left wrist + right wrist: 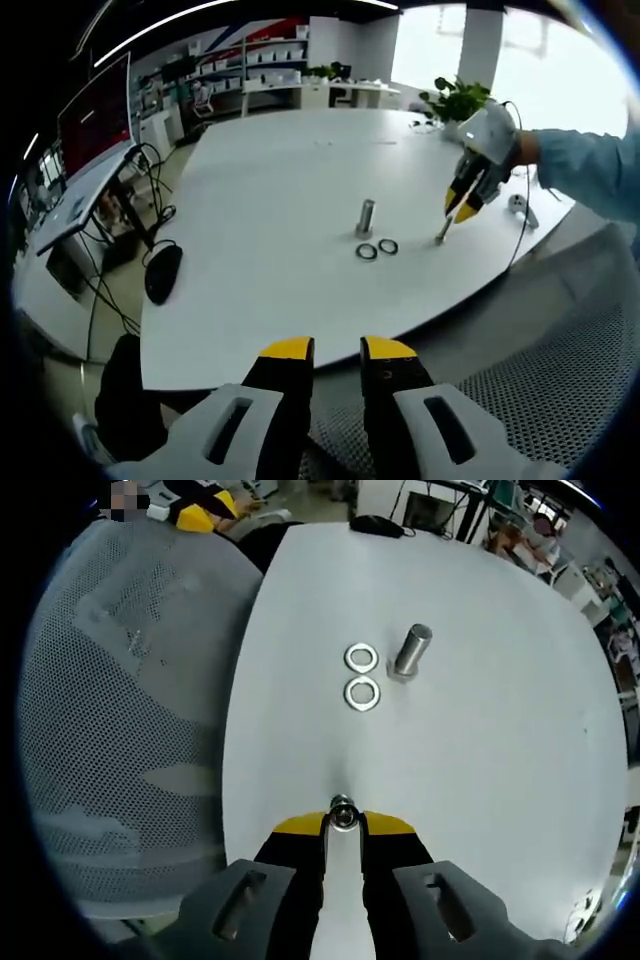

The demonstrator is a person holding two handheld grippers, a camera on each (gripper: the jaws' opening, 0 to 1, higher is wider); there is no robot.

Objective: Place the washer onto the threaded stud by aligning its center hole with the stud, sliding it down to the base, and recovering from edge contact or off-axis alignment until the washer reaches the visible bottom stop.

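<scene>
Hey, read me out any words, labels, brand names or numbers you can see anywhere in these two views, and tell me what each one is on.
No text can be read.
The red screen at the table's end: content too blurred to read.
The shelf boxes at the back: labels too small to read.
The threaded stud, both washers and the tongs carry no visible markings.

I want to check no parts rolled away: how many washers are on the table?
2, flat and side by side beside the upright stud: one washer farther from the right gripper, the other washer nearer. None seems hidden.

Two washers [361,676] beside stud [411,651]
</scene>
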